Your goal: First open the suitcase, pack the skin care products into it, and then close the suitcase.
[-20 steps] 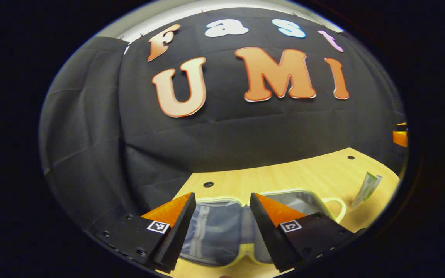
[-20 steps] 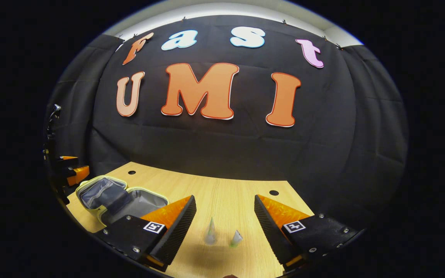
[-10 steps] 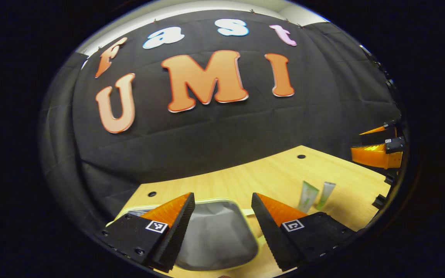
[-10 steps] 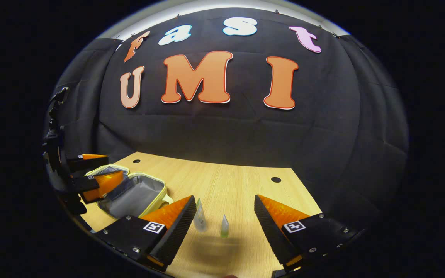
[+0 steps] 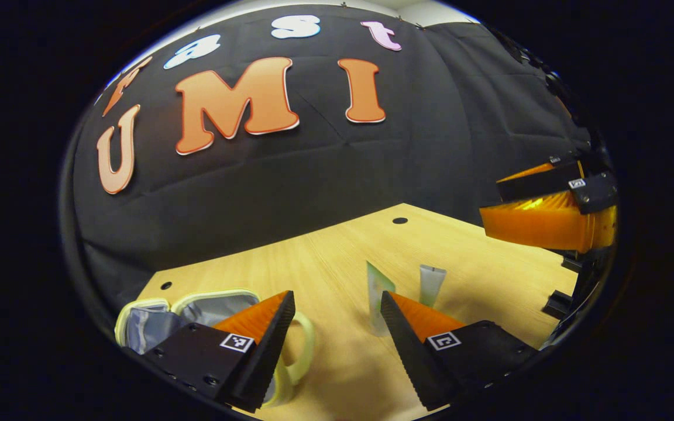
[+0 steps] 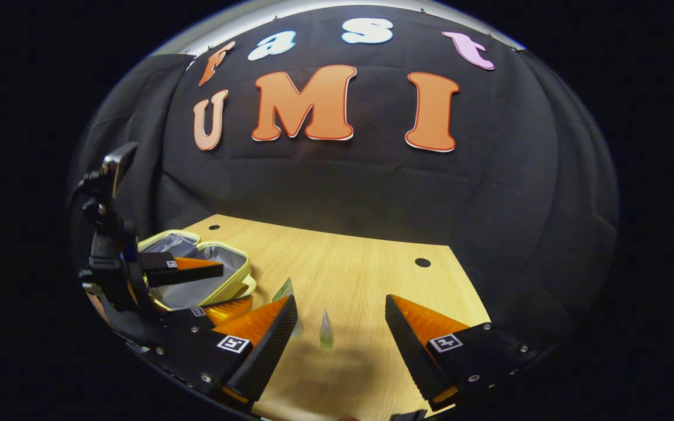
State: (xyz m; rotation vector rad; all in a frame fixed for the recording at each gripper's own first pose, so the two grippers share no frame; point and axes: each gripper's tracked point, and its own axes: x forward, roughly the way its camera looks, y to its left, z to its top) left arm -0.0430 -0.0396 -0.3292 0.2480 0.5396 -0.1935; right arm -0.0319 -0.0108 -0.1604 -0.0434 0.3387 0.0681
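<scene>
Swinging away from the open suitcase [image 5: 196, 307], the left gripper [image 5: 334, 327] now faces two upright skin care tubes [image 5: 378, 292] on the wooden table [image 5: 325, 263], fingers apart. Rightward, the right gripper [image 6: 340, 333] hovers over the tubes, spread wide and holding nothing.

**Hand-held grippers: black bodies, square markers**

The left hand-held gripper [image 5: 334, 327] and the right hand-held gripper [image 6: 340, 333] share one build: black blocks dotted with small screws, each carrying a white square marker with a black pattern, tapering into wedge-shaped fingers with ribbed, serrated inner faces.
</scene>
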